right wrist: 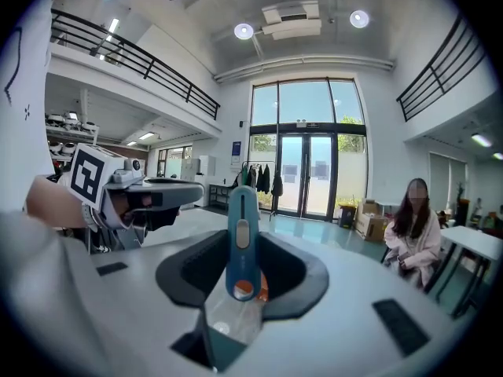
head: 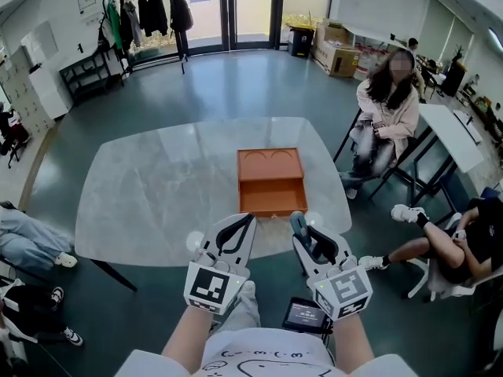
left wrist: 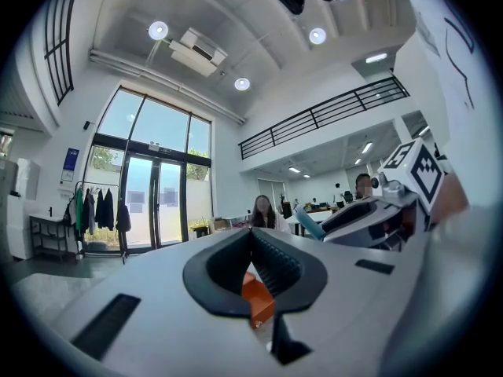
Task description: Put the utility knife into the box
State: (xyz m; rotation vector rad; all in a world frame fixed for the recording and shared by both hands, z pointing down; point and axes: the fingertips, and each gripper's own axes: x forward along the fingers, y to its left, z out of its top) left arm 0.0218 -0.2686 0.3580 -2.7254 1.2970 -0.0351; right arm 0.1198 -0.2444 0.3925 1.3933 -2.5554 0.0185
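An open orange box (head: 271, 181) lies on the pale marble table (head: 157, 187), a little right of its centre. The blue utility knife (head: 298, 224) stands upright between the fingers of my right gripper (head: 301, 228), just before the table's near edge and short of the box's front right corner. In the right gripper view the knife (right wrist: 242, 234) fills the middle, with the jaws shut on its sides. My left gripper (head: 250, 219) hovers beside it on the left, fingertips together with nothing held. A sliver of the box (left wrist: 257, 297) shows below the left gripper's (left wrist: 253, 238) closed jaws.
A seated person (head: 385, 112) is at the table's right side, and another person's legs (head: 428, 238) stretch out nearer right. A white desk (head: 452, 136) stands behind them. More legs (head: 27, 242) show at the left. Cardboard boxes (head: 338, 49) and a coat rack (head: 145, 10) are far back.
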